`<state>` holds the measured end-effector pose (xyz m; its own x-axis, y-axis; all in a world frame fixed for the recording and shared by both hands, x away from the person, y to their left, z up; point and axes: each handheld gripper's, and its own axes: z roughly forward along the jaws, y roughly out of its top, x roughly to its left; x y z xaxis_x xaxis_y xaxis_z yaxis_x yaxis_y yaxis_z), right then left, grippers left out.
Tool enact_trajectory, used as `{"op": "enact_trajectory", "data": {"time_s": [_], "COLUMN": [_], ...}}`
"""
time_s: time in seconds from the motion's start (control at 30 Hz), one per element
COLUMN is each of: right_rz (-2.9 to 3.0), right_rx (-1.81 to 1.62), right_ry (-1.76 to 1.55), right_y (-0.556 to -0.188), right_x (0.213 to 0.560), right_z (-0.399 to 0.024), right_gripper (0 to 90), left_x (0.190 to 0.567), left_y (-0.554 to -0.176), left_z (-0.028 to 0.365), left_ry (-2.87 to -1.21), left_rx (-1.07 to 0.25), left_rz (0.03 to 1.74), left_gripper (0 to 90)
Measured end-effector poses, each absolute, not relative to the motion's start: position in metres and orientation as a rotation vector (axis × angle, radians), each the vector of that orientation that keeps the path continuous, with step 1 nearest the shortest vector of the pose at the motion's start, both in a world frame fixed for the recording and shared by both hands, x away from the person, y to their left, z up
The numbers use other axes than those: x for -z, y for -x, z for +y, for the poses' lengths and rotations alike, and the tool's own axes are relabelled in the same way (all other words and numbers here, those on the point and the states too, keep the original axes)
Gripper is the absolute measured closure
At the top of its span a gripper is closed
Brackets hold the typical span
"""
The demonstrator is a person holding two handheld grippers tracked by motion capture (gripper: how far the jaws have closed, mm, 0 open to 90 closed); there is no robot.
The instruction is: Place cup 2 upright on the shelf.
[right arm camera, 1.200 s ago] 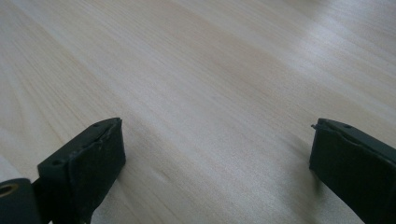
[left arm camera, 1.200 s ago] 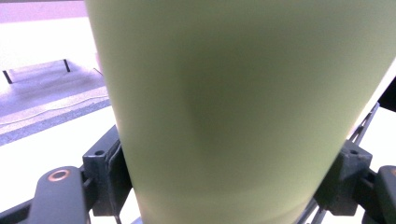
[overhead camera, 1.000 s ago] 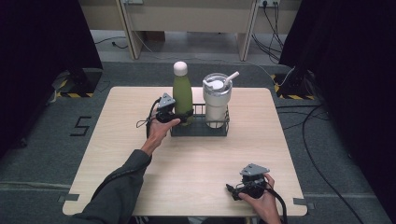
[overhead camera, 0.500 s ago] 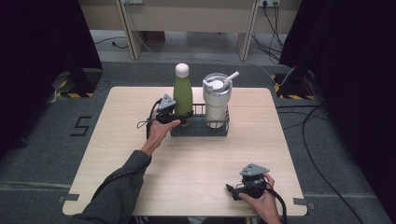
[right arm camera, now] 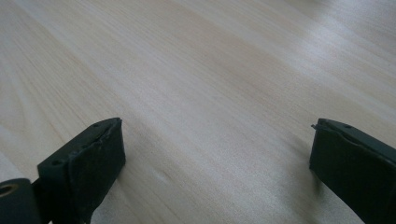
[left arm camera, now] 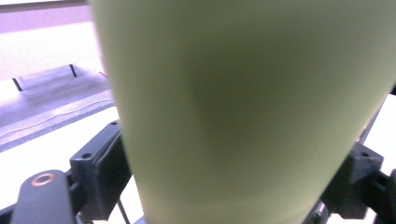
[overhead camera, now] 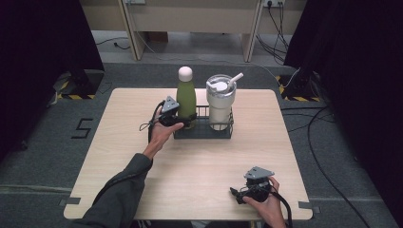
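A green bottle point(overhead camera: 186, 97) with a white cap stands upright in the left end of a black wire basket point(overhead camera: 202, 134) at the back middle of the table. My left gripper point(overhead camera: 187, 120) reaches it from the left, low on its body. In the left gripper view the bottle point(left arm camera: 243, 112) stands between the jaws, which have just been opening around it; the pads sit at its sides without a clear press. At the front right, my right gripper point(overhead camera: 236, 194) rests on the table, open point(right arm camera: 217, 140) with bare wood between its jaws.
A white tumbler point(overhead camera: 221, 102) with a lid and straw stands in the basket's right end, next to the bottle. The light wooden table point(overhead camera: 199, 166) has free room in the middle and at the left. Cables and dark curtains lie beyond the table's edges.
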<state>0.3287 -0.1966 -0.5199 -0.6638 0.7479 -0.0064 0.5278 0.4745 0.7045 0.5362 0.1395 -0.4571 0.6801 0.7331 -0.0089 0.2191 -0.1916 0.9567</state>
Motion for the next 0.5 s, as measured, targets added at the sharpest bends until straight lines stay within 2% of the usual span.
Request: {"op": "enact_trajectory", "data": {"time_s": [0.5], "right_rz": [2.413], "right_rx": [-0.990], "right_ry": [-1.078], "right_y": [-0.3288], "right_x": [0.5199], "right_z": [-0.1967], "right_gripper": [3.9], "left_x": [0.4570], "left_y": [-0.5319], "left_z": [0.1402], "left_ry": [-1.760], "left_rx": [-0.544], "left_rz": [0.765], "left_gripper": [14.9]}}
